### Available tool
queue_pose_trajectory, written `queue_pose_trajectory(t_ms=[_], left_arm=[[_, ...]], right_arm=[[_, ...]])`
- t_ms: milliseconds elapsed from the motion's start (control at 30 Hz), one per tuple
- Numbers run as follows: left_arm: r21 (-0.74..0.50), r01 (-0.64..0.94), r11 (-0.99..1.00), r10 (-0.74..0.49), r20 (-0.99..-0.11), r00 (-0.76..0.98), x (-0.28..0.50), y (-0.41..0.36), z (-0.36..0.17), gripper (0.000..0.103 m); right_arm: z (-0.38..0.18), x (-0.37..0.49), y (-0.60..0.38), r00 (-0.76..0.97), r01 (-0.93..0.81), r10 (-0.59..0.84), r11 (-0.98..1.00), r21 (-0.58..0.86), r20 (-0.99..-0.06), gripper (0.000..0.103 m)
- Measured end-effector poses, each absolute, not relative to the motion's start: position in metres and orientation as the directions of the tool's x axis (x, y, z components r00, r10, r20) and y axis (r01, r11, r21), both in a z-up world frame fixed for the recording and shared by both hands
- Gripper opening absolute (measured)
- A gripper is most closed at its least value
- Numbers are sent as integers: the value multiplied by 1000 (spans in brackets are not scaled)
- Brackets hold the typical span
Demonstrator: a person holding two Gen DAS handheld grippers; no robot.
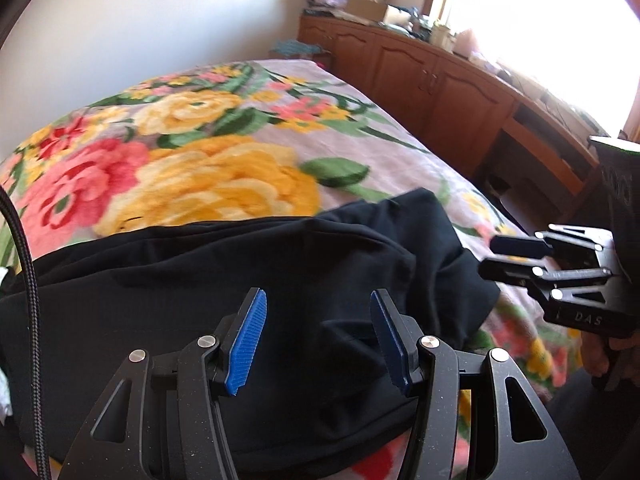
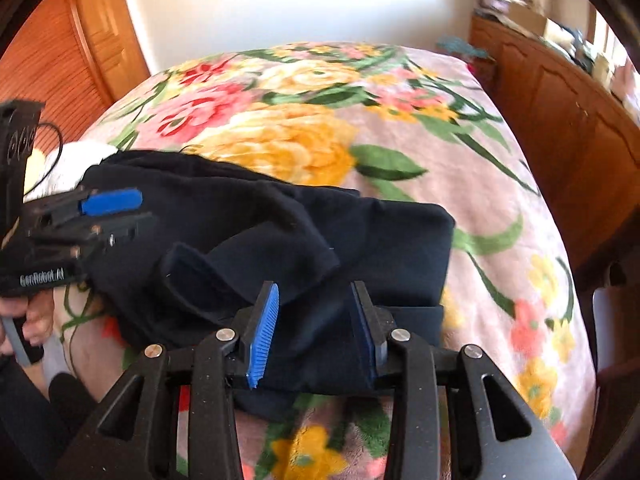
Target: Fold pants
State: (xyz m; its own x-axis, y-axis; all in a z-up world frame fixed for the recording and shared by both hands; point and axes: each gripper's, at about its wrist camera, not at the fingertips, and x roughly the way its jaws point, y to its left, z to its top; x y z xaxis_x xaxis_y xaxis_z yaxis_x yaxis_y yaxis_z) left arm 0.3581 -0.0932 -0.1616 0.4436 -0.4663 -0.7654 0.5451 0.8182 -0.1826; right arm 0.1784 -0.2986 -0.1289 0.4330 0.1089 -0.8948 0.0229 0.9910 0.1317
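Note:
Black pants [image 1: 200,280] lie bunched and partly folded on a floral blanket [image 1: 200,184] that covers a bed. My left gripper [image 1: 318,294] hovers over the middle of them, open, its blue pads [image 1: 248,344] holding no cloth. My right gripper [image 1: 490,257] stands just off the right end of the pants. In the right wrist view the pants [image 2: 360,240] form a folded slab with a loose flap on top. My right gripper [image 2: 315,286] is over their near edge, open, with nothing pinched. My left gripper [image 2: 140,210] shows at the pants' left end.
A wooden cabinet [image 1: 420,76] with a cluttered top runs along the bed's right side under a bright window. A wooden door [image 2: 60,52] stands at the far left. Something white [image 2: 68,164] lies beyond the pants' left end. A braided cable [image 1: 24,260] hangs at left.

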Motion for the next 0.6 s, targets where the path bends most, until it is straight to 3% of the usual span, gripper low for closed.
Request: queue_pose_trajectory(t_ms=[167,333,600], left_arm=[[-201,586,785,-491,-779,390,364,-126,-167,55],[-232,595,770,-481,-823,302,375,-158,-194,45],[-256,526,811,-422,-879,221,409,-180,-228,45]], right_arm=[[-132,180,-321,452,72,106,985,155,-886,37],[-136,178,-342,457,129,98,976,175,-884,37],[-136,175,-354,474,159,108,966,206,-874,37]])
